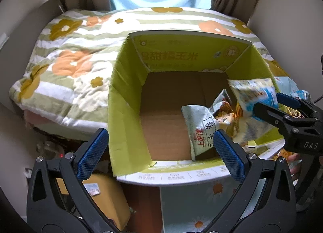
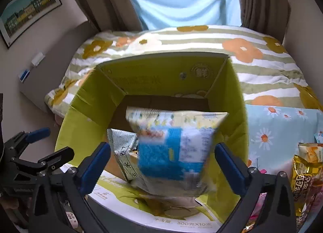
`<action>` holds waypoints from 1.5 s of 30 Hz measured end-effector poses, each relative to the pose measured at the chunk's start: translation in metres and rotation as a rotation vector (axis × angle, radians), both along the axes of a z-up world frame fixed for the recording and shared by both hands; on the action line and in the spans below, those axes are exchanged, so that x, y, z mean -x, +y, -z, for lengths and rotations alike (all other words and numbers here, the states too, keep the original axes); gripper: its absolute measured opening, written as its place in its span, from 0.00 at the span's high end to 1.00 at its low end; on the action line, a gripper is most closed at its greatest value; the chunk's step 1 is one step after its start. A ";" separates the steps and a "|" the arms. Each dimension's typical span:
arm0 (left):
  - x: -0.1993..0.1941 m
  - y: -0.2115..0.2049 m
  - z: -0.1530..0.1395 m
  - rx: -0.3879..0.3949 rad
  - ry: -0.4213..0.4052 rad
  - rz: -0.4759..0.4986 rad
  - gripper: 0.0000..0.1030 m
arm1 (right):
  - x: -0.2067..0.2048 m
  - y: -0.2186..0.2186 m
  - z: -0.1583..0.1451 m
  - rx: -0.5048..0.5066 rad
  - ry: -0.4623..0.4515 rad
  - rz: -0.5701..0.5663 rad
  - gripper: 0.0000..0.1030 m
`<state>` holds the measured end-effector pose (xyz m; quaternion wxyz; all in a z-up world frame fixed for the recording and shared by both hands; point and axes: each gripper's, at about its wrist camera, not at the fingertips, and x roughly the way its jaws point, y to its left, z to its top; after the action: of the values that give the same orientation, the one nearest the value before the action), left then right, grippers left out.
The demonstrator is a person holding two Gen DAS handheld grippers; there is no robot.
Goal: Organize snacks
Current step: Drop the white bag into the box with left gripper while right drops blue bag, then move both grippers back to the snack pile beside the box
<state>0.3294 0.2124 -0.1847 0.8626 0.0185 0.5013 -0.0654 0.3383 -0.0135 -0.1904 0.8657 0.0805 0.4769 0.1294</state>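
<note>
A green-lined cardboard box (image 1: 125,95) stands open on the bed; it also shows in the right wrist view (image 2: 84,112). A grey-green snack bag (image 1: 199,128) leans in its right near corner. A yellow and blue snack bag (image 2: 171,148), blurred, is in the air over the box's right edge, between the fingers of my right gripper (image 2: 162,162), which is open. The same bag (image 1: 252,99) shows in the left wrist view beside the right gripper (image 1: 274,103). My left gripper (image 1: 161,152) is open and empty over the box's near edge.
A flowered quilt (image 1: 70,61) covers the bed behind the box. More snack bags (image 2: 304,170) lie on a blue daisy sheet (image 2: 272,132) to the right. A yellow carton (image 1: 109,198) sits below the box's near left. Curtains and a window are behind.
</note>
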 end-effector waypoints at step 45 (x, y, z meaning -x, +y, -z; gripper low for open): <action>0.129 -0.228 0.003 0.110 0.056 0.116 0.01 | 0.146 -0.240 -0.036 0.026 -0.013 0.165 0.00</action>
<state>0.2006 -0.0153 -0.1879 0.8427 -0.0018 0.5190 -0.1434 0.1926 -0.2534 -0.1548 0.8773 0.1074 0.4648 0.0519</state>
